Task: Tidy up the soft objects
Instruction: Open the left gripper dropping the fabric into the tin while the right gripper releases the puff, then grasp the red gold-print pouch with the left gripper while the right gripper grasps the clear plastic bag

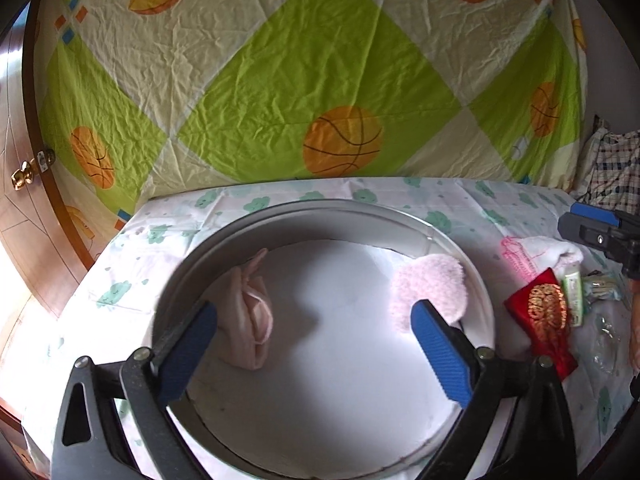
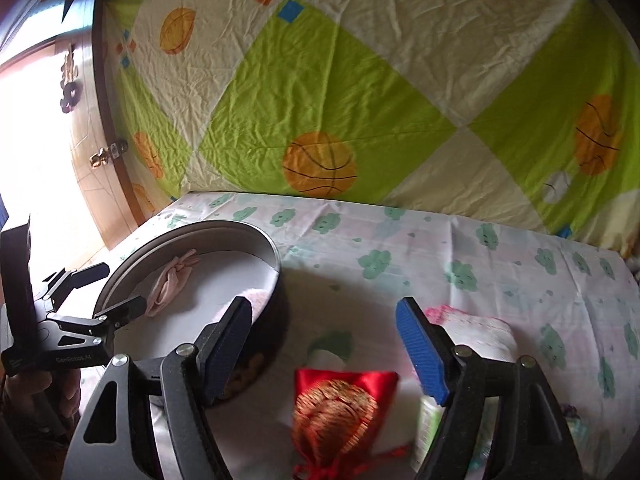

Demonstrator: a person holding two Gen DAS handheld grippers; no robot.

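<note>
A wrinkled sheet (image 1: pixel 280 80) printed with green diamonds and orange basketballs hangs behind the table's far edge. A cloud-patterned cloth (image 2: pixel 440 264) covers the table. Past its left edge stands a wooden door (image 1: pixel 24 216) with a brass knob (image 1: pixel 22 178), washed by bright daylight.

1. Round tin (image 1: pixel 478 280), middle floor bare: open room between the knotted pink cloth (image 1: pixel 250 316) at its left wall and the fluffy pink pad (image 1: pixel 430 290) at its right rim.
2. Right of the tin it's crowded: red pouch (image 2: pixel 340 404), white towel (image 2: pixel 480 336), small packets packed close.
3. Far worktop (image 2: pixel 440 240) lies open up to the hanging bedsheet (image 2: pixel 320 80).
4. Left gripper (image 2: pixel 94 292) hangs over the tin's near-left side.
</note>
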